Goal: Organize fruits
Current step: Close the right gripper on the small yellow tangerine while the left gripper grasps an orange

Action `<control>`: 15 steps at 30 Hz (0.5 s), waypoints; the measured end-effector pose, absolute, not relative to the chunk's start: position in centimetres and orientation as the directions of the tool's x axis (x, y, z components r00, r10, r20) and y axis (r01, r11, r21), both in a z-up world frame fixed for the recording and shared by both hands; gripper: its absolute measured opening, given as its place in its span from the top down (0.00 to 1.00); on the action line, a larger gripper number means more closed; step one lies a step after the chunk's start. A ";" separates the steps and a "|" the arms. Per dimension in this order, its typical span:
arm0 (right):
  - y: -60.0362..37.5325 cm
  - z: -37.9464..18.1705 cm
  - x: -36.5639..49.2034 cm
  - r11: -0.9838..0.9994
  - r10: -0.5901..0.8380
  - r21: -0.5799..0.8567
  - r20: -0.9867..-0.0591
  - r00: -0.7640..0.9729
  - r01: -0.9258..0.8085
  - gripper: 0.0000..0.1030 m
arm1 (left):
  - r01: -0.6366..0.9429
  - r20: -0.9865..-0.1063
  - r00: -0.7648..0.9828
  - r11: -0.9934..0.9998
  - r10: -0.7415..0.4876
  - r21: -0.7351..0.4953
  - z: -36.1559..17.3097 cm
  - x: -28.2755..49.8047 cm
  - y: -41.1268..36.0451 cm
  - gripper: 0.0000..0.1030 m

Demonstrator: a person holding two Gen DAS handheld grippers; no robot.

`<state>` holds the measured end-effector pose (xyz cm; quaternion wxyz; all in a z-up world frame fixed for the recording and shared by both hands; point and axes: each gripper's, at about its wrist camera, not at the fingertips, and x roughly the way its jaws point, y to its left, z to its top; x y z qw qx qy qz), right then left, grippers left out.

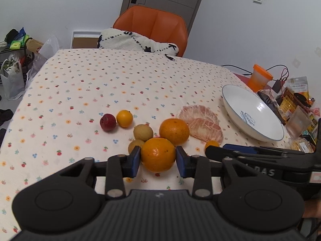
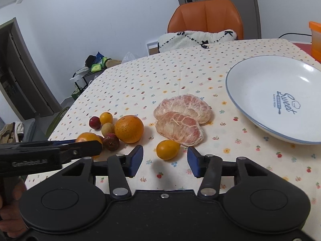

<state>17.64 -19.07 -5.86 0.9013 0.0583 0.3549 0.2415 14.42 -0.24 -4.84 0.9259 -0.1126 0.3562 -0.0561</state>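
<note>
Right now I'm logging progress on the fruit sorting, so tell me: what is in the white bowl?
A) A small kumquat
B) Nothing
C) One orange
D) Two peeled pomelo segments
B: the white bowl shows only its printed logo inside, while the pomelo segments, the oranges and the kumquat all lie on the tablecloth.

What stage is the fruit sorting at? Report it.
Done: nothing; the white blue-rimmed bowl holds no fruit. In hand: the left tool brackets the nearest round orange, jaws not visibly clamped; the right tool hangs open by a small orange kumquat. Left: every fruit, including the peeled pink pomelo segments.
</note>
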 end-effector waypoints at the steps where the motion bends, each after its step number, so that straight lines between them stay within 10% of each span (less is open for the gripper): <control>1: -18.9 -6.0 17.7 0.878 0.473 0.272 -0.612 0.634 -0.393 0.52 | 0.025 -0.644 0.742 0.968 -0.186 -0.251 -4.8 14.4 -0.2 0.65; 6: -18.6 -6.3 18.0 0.882 0.465 0.251 -0.607 0.645 -0.399 0.75 | 0.021 -0.637 0.751 0.971 -0.173 -0.240 -4.6 14.4 -0.1 0.65; 15: -20.3 -5.4 17.3 0.859 0.509 0.298 -0.570 0.645 -0.416 0.76 | 0.033 -0.622 0.763 0.971 -0.177 -0.236 -4.2 14.9 -0.9 0.65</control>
